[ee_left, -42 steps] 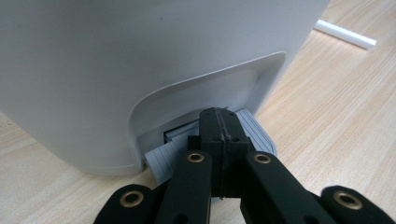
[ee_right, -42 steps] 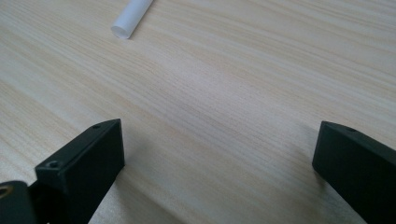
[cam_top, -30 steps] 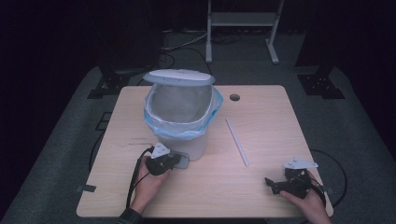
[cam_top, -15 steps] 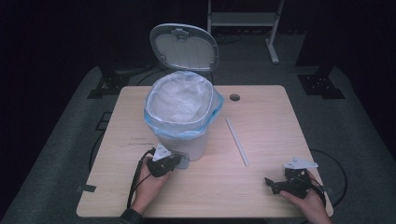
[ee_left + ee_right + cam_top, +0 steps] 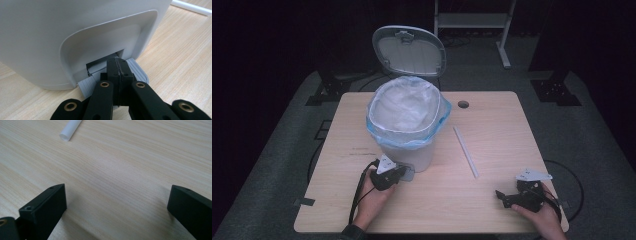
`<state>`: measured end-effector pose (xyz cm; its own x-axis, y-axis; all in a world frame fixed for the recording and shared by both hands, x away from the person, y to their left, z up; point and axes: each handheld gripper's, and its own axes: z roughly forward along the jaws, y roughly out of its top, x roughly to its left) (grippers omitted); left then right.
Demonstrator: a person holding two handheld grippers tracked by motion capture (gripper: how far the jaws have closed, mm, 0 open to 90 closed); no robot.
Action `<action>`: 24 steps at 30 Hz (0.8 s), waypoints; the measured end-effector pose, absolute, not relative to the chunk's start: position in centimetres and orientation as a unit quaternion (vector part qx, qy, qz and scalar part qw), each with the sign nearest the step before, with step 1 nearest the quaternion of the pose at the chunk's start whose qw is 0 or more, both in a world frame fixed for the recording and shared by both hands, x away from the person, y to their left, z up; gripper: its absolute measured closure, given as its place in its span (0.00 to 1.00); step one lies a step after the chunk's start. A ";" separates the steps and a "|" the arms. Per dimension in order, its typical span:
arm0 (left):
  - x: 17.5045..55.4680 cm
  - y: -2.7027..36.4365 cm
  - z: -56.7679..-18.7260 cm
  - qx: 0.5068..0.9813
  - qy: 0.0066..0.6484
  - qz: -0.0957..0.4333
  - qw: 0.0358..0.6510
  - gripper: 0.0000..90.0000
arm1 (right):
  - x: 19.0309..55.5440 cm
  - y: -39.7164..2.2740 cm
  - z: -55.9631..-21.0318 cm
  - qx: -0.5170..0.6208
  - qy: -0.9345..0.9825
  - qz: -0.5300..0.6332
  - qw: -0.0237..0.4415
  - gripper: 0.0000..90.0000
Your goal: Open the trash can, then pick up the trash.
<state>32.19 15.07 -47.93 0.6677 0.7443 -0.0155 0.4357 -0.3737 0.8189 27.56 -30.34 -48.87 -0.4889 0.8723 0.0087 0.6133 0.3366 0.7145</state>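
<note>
Left gripper (image 5: 117, 65) pressed together on bin pedal (image 5: 138, 71), lid (image 5: 409, 50) up; right gripper (image 5: 116, 202) spread.

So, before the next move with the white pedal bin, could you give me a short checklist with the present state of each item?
1. Grey hinged lid of the white pedal bin stands fully open: ok.
2. Left gripper, jaws shut, tips on the grey ribbed foot pedal: ok.
3. Blue-edged plastic liner folded over the rim all around: ok on the sides that show, the rest cannot tell.
4. Right gripper open and holding nothing: ok.
5. Long white plastic tube lies apart from the bin, on the light wooden table: ok.
6. Bin free of contents: cannot tell.
</note>
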 end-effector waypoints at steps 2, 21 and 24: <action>32.3 15.1 -48.0 0.806 0.367 0.178 0.428 1.00 | 27.6 -30.3 -48.9 0.468 0.794 0.336 0.193 0.01; 32.3 15.1 -48.0 0.806 0.367 0.176 0.430 1.00 | 27.5 -29.7 -47.9 0.459 0.790 0.356 0.193 0.01; 32.3 15.1 -48.0 0.805 0.368 0.175 0.431 1.00 | 27.6 -29.6 -47.7 0.460 0.789 0.360 0.191 0.01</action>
<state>32.28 15.13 -47.97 0.6673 0.7439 -0.0355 0.4414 -0.3567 0.8234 27.63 -29.60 -47.68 -0.5044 0.8630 0.0295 0.5886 0.3186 0.7430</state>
